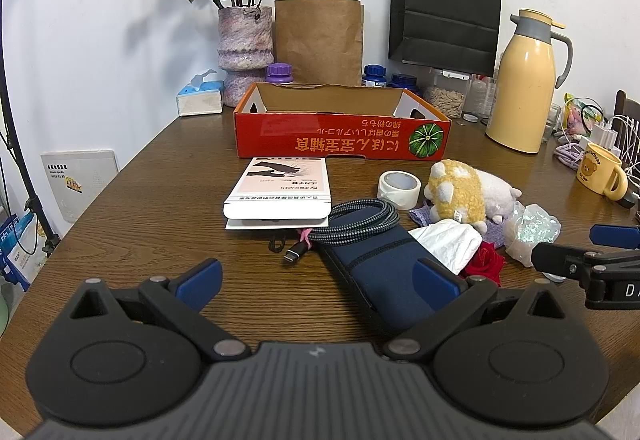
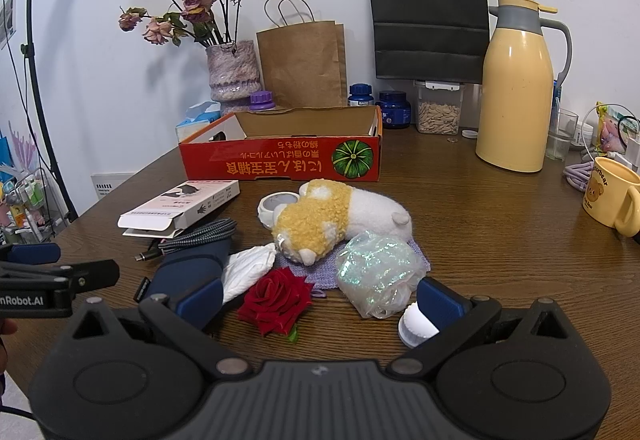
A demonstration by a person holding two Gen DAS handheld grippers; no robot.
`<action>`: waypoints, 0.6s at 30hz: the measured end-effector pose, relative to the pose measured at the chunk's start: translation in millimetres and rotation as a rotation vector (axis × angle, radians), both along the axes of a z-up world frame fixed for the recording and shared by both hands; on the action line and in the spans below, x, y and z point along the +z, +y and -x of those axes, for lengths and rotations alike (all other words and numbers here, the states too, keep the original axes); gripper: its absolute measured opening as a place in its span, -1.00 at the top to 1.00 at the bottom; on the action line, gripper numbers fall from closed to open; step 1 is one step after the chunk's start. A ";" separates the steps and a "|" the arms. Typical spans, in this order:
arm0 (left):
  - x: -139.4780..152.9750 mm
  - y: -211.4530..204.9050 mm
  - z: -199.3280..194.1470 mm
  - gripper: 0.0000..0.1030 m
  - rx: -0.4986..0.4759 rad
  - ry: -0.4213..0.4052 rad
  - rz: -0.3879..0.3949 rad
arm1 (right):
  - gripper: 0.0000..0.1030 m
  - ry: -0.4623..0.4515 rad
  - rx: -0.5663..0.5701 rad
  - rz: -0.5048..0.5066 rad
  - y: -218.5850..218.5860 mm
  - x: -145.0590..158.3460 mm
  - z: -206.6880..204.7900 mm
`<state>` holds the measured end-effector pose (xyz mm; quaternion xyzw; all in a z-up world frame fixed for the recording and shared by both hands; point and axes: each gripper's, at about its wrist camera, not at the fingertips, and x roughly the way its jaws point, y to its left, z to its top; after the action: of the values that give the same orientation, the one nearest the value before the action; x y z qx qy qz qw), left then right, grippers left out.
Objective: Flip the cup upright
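The yellow bear mug [image 2: 608, 196] stands at the far right of the wooden table [image 2: 500, 240], mouth up and handle to the right; the left wrist view shows the mug [image 1: 598, 168] near its right edge. My right gripper [image 2: 320, 298] is open, low over a red rose [image 2: 276, 300] and a crinkled plastic bag [image 2: 376, 272], well left of the mug. My left gripper [image 1: 318, 276] is open above a navy pouch [image 1: 384, 272], with nothing between its fingers. Neither gripper touches the mug.
A plush toy [image 2: 336, 220], tape roll [image 1: 398, 188], white carton [image 1: 280, 192], braided cable [image 1: 352, 224] and red cardboard tray [image 1: 340, 136] crowd the table's middle. A yellow thermos [image 2: 516, 88], glass [image 2: 562, 134], vase and paper bags line the back. A small white cap [image 2: 416, 324] lies by my right finger.
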<state>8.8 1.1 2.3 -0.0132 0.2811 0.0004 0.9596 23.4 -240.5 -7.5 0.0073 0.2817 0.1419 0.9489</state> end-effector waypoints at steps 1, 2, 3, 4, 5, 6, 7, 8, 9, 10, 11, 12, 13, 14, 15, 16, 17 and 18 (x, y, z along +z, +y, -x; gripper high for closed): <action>0.0 0.0 -0.1 -1.00 0.000 0.000 0.000 | -1.00 0.000 0.000 0.000 0.0 0.0 -0.1; 0.0 0.1 0.0 -1.00 0.000 0.000 0.000 | -1.00 0.000 0.000 0.000 -0.1 0.0 0.0; 0.0 0.1 0.0 -1.00 0.000 0.000 0.001 | -1.00 0.000 0.000 0.000 -0.1 0.0 -0.2; 0.0 0.0 -0.1 -1.00 0.000 0.000 0.000 | -1.00 0.000 0.000 0.000 -0.1 0.0 -0.1; 0.0 0.0 -0.1 -1.00 0.001 0.000 0.000 | -1.00 0.000 0.000 0.000 -0.1 0.1 0.0; 0.0 0.1 0.0 -1.00 0.001 0.000 0.001 | -1.00 0.000 0.000 0.000 -0.1 0.1 0.0; 0.0 0.1 0.0 -1.00 0.001 0.000 0.002 | -1.00 -0.001 0.000 0.000 -0.2 0.1 0.0; 0.4 0.0 -0.1 -1.00 0.003 0.000 0.003 | -1.00 0.000 0.000 0.000 -0.2 0.2 0.1; 0.7 0.1 -0.7 -1.00 0.004 0.000 0.002 | -1.00 -0.001 0.000 0.000 -0.3 0.1 -0.3; 1.1 -0.4 -0.3 -1.00 0.005 0.000 0.003 | -1.00 -0.001 0.000 0.000 -0.2 0.2 0.0; 1.1 -0.4 -0.3 -1.00 0.005 0.000 0.003 | -1.00 -0.001 0.000 0.000 -0.2 0.3 0.1; 1.0 -0.5 -0.2 -1.00 0.004 0.000 0.002 | -1.00 0.000 0.000 0.000 -0.3 0.2 -0.2; 1.0 -0.4 -0.2 -1.00 0.004 -0.001 0.002 | -1.00 0.000 0.000 0.000 -0.3 0.3 0.1; 1.0 -0.4 -0.1 -1.00 0.004 -0.001 0.003 | -1.00 -0.001 0.000 0.000 -0.3 0.4 0.1; 1.0 -0.5 -0.2 -1.00 0.004 -0.001 0.003 | -1.00 -0.001 0.000 0.000 -0.3 0.2 0.1; 1.0 -0.5 -0.2 -1.00 0.004 -0.001 0.003 | -1.00 -0.001 0.000 0.000 -0.2 0.1 0.4; 1.0 -0.4 -0.1 -1.00 0.004 -0.001 0.003 | -1.00 -0.001 0.001 0.000 -0.2 0.0 0.6; 1.0 -0.4 -0.1 -1.00 0.004 -0.001 0.003 | -1.00 -0.001 0.001 0.000 -0.1 -0.1 0.7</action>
<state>9.0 0.7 3.2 -0.0153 0.2806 0.0019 0.9597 22.8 -240.6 -7.6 0.0070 0.2811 0.1422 0.9490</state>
